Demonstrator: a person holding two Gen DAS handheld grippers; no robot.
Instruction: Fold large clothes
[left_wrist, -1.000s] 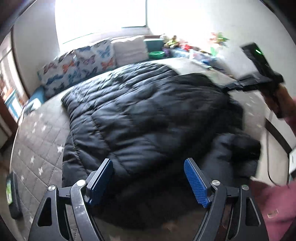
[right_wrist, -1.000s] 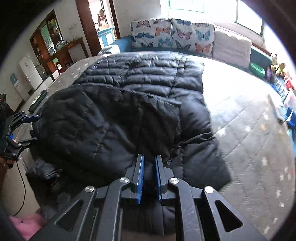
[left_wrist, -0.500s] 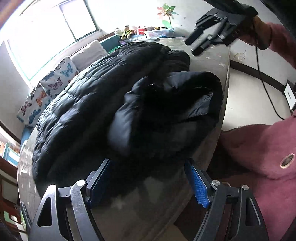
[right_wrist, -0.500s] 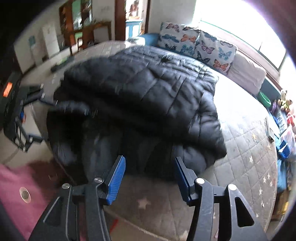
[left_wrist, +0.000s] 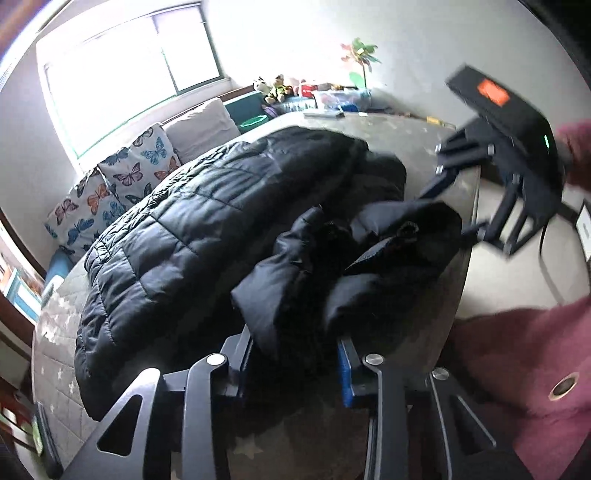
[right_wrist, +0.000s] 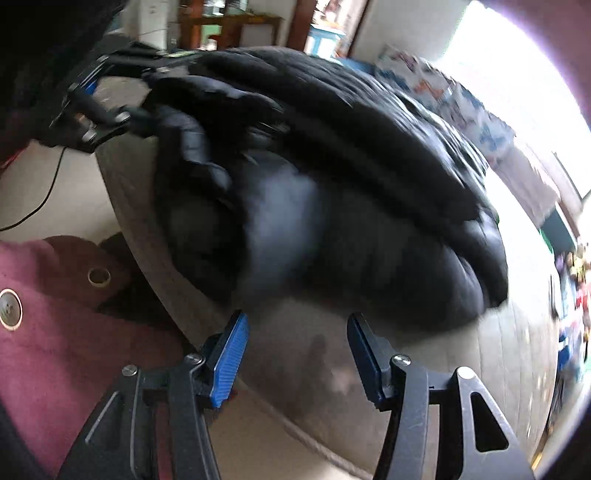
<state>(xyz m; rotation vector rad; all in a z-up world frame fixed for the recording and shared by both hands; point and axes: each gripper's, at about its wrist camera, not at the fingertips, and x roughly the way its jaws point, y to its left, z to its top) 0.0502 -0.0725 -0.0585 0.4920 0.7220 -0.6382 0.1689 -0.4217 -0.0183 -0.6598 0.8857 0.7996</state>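
A large black quilted puffer coat lies on the grey star-patterned bed, with its bunched hood and collar end at the near edge. My left gripper stands open with the bunched fabric between its blue pads, and the coat hides the fingertips. My right gripper is open and empty just off the coat's near edge, above bare mattress. The right gripper also shows in the left wrist view, and the left gripper shows in the right wrist view at the coat's far end.
Butterfly-print pillows and a white pillow line the window side. Toys and boxes sit at the bed's far corner. The person's maroon sleeve and the floor with a black cable are at the right.
My right gripper opened, let go of the coat and swung down to its near edge. My left gripper moved in onto the bunched hood end, its jaws narrowing around it.
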